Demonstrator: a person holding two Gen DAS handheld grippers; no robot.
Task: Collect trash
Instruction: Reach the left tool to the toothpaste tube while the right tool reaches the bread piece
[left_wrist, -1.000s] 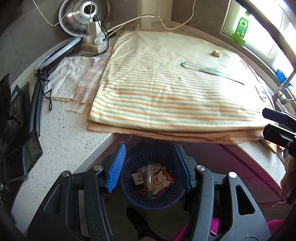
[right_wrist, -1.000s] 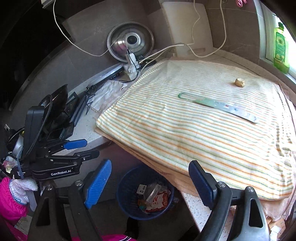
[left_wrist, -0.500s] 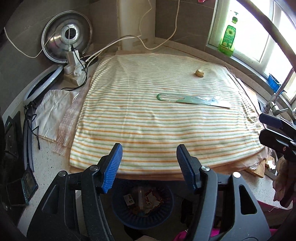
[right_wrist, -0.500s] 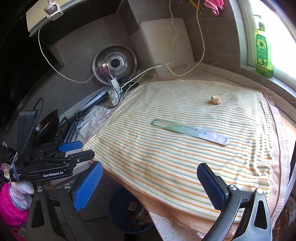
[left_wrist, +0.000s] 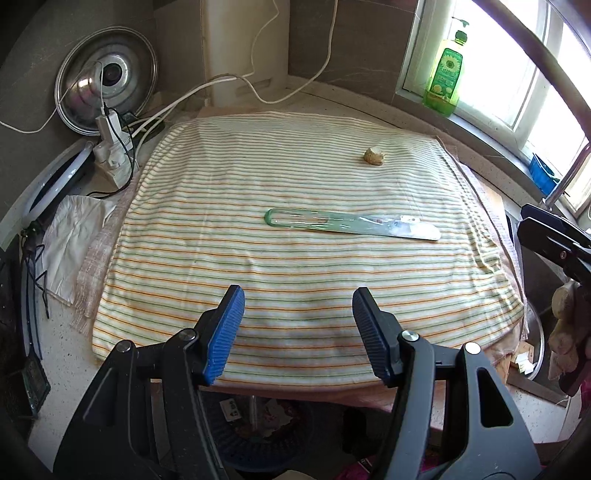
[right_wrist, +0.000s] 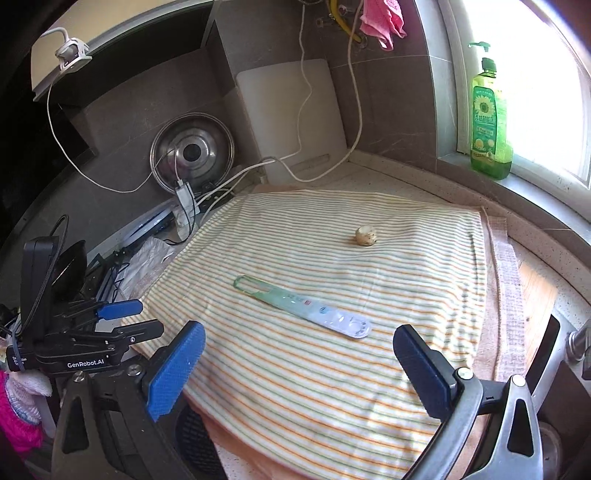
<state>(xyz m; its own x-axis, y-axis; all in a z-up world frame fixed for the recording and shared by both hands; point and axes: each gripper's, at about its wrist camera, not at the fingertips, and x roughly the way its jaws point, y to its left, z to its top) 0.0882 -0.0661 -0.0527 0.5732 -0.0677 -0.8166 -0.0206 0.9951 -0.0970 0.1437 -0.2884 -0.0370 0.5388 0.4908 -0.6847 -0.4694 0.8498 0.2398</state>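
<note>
- A long flat pale-green plastic wrapper strip (left_wrist: 352, 225) lies on the striped cloth near its middle, its looped end towards 9 o'clock and its white printed end towards 3 o'clock in the left wrist view.
- A small beige crumpled lump (left_wrist: 373, 155) sits on the same cloth at about 1 o'clock from the strip, well apart from it.
- Both rest on a green-and-orange striped cloth (left_wrist: 258, 280) spread flat over the speckled worktop (left_wrist: 62, 354); a peach-coloured layer shows under its near edge.
- A dark blue ribbed plastic waste basket (left_wrist: 236, 443) stands below the worktop's near edge, at 6 o'clock, with scraps of packaging inside.
- The left hand-held gripper (left_wrist: 297, 332) hangs over the near part of the cloth, jaws moderately apart after opening a little, nothing between them.
- The right hand-held gripper (right_wrist: 295, 365) has just spread to its widest and holds nothing; the strip's white end lies just beyond its gap, untouched.
- At 10 o'clock a round steel pot lid (left_wrist: 105, 77) leans on the wall, with a white plug adapter (left_wrist: 112, 155) and white cables in front.
- A green bottle of dish liquid (right_wrist: 489, 122) stands on the window sill at 2 o'clock.
- A pink rag (right_wrist: 380, 20) hangs at 12 o'clock in the right wrist view.
</note>
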